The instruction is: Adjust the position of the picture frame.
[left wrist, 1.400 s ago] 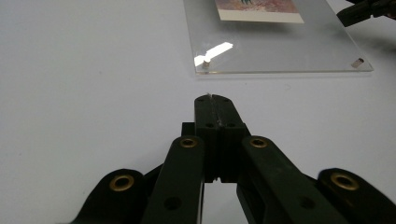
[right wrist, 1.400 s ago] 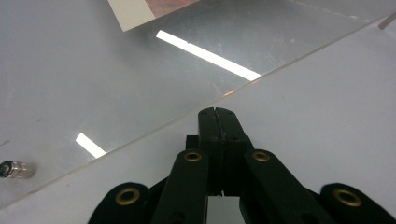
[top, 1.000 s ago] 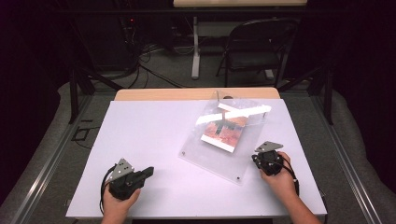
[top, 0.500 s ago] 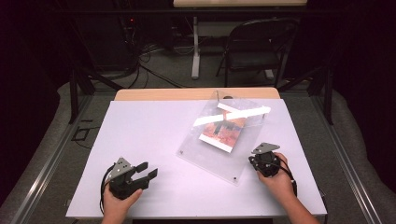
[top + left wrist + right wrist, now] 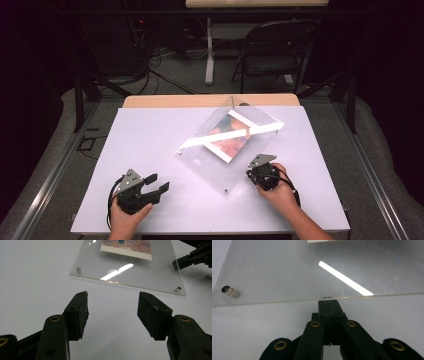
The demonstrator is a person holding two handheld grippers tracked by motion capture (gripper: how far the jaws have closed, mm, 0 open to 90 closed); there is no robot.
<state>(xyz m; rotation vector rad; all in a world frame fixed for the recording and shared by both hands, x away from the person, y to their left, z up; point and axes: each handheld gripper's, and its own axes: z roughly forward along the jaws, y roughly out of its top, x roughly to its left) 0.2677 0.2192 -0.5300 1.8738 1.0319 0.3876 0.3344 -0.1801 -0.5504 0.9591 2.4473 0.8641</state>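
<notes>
— Acrylic frame (image 5: 227,150), is that what lies on the table (image 5: 150,135)?

— Yes, a clear, flat rectangular frame, turned so its corners point up, down and sideways in the high view. A picture (image 5: 230,139) in reds and oranges with a white border sits inside it, toward the frame's far half. Small metal studs mark the corners; one stud (image 5: 230,291) shows plainly in the right gripper view, and a bright strip of lamp glare crosses the plastic.

— Where are the grippers, measured from the frame?

— The right gripper (image 5: 260,168) is at the frame's near right edge, jaws pressed together, their tips right against the rim in the right gripper view; whether they pinch the plastic I cannot tell. The left gripper (image 5: 156,183) is well apart from the frame, off its near left side, jaws spread wide with nothing between them. In the left gripper view its jaws point toward the frame's near edge.

— And the surface?

— White, matte, with a strip of bare wood (image 5: 165,100) beyond the frame.

— The room?

— Dark. Beyond the frame stand a folding chair (image 5: 272,52) and a table leg (image 5: 209,52), with cables (image 5: 155,65) on the grey floor.
</notes>
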